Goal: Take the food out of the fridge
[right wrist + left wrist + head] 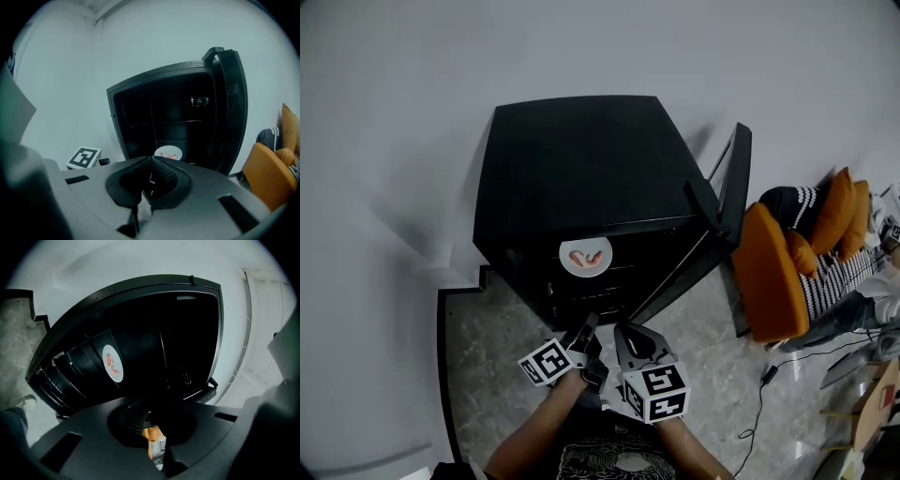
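Note:
A black mini fridge (581,159) stands against the white wall with its door (731,187) swung open to the right. On a shelf inside lies a white plate with red-orange food (586,256), also seen as the plate (112,363) in the left gripper view and the plate (168,153) in the right gripper view. My left gripper (589,324) and right gripper (621,331) hover side by side just in front of the opening, apart from the plate. The left gripper (150,403) is shut and holds nothing that I can see. The right gripper (151,161) has its pads together and holds nothing.
An orange chair (773,272) with striped fabric and orange cushions stands to the right of the door. A cable (759,394) trails over the stone floor there. A step edge (455,291) borders the floor at the left. My shoe (26,404) shows low left.

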A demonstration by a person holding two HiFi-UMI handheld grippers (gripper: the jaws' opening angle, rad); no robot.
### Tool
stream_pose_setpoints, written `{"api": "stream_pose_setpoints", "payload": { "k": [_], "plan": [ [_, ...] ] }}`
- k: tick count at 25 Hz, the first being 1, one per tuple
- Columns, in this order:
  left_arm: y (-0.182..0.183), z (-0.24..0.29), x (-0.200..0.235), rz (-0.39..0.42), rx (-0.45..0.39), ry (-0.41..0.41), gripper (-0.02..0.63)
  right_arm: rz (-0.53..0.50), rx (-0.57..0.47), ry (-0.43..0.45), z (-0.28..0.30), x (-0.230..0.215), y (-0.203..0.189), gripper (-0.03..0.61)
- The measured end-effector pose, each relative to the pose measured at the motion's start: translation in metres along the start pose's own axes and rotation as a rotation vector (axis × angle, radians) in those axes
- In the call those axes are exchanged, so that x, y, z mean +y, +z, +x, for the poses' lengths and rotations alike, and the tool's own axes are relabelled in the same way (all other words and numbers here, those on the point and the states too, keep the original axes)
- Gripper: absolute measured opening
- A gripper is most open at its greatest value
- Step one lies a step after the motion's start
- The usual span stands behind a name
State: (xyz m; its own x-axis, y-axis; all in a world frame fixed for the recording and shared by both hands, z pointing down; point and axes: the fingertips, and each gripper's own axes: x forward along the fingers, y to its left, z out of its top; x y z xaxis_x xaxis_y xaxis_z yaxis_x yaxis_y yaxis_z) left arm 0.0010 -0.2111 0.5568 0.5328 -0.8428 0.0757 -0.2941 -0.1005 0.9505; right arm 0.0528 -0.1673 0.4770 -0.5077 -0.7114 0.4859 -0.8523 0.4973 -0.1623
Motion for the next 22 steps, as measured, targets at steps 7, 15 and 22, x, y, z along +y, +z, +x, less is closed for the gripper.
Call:
{"api": "stream_pose_setpoints", "payload": {
  "k": [7,15,22],
  "plan": [
    [0.010,0.031,0.026,-0.047,-0.015,-0.004,0.020,-0.002,0.020,-0.002,0.024,-0.018,0.012,0.021],
    [0.025,0.055,0.064,-0.094,-0.032,0.043,0.079,0.002,0.041,-0.008,0.049,-0.037,0.019,0.021],
    [0.027,0.068,0.088,-0.175,-0.039,0.067,0.112,-0.006,0.061,-0.017,0.067,-0.048,0.017,0.021]
  ]
}}
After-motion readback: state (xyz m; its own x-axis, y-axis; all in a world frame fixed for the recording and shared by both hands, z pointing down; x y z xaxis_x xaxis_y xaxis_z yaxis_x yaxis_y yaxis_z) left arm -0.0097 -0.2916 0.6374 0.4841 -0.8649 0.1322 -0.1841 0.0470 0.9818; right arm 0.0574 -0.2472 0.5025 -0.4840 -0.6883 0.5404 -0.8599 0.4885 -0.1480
